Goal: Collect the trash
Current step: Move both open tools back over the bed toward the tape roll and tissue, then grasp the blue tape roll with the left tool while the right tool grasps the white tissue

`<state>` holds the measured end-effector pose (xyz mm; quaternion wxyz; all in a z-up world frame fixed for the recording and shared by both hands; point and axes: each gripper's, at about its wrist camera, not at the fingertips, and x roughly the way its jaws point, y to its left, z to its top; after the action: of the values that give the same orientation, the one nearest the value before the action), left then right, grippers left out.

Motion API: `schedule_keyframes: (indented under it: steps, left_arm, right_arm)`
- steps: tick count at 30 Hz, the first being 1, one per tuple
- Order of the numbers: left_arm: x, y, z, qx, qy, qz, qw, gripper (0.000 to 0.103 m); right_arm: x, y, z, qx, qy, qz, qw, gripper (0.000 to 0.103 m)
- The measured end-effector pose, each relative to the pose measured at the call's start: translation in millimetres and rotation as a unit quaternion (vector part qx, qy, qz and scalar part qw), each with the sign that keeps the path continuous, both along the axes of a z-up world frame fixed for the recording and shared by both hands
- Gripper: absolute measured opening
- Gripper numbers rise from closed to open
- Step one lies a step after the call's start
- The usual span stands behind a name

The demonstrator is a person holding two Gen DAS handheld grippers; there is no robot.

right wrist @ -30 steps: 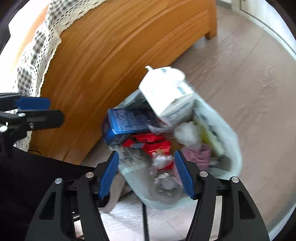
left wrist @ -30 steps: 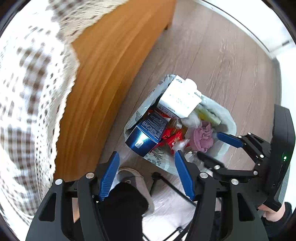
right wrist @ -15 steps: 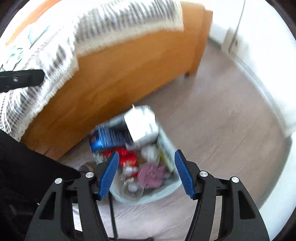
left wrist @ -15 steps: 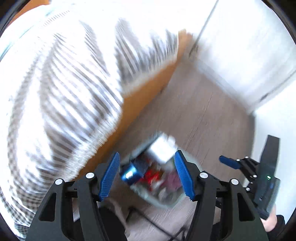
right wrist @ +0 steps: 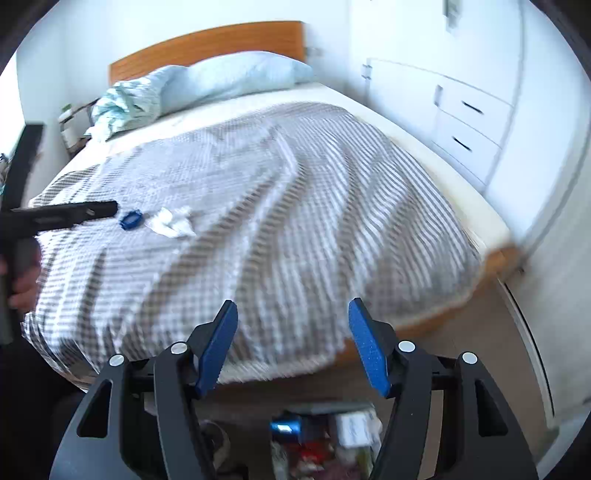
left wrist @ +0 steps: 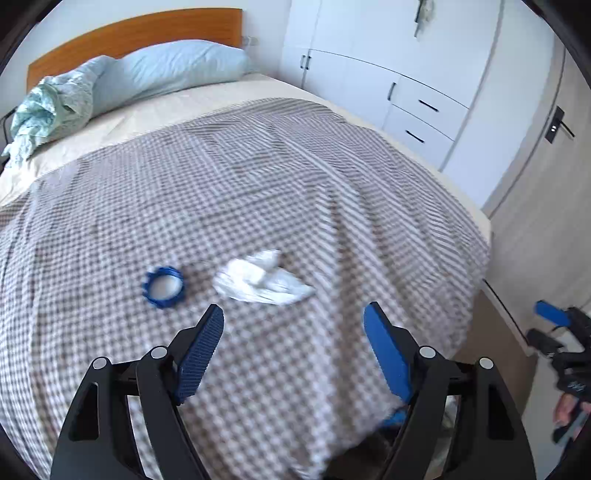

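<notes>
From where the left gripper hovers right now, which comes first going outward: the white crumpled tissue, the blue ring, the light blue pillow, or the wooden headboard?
Judged in the left wrist view, from the left gripper:
1. and 2. White crumpled tissue, just ahead, and blue ring, ahead to the left: too close to call.
3. Light blue pillow, at the head of the bed.
4. Wooden headboard, behind the pillow against the wall.

Checked woven cloth blanket, matt. Crumpled white tissue, papery; blue ring plastic. Headboard smooth wood.
</notes>
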<state>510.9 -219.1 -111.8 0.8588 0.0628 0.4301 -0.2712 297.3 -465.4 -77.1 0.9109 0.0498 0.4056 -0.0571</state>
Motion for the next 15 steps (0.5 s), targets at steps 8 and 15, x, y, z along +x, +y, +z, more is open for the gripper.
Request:
schedule_keyframes:
  steps: [8,15]
  left_arm:
    - [98,91,-71,-0.027,0.101,0.128,0.9863,0.075]
    - [129,55,-103,0.012,0.138,0.089,0.9864,0.075]
  right_arm:
    - [97,65,-12,0.04,0.002,0.05,0.998,0.061]
    - [185,119,-54,0.069,0.049,0.072,0.994,0.06]
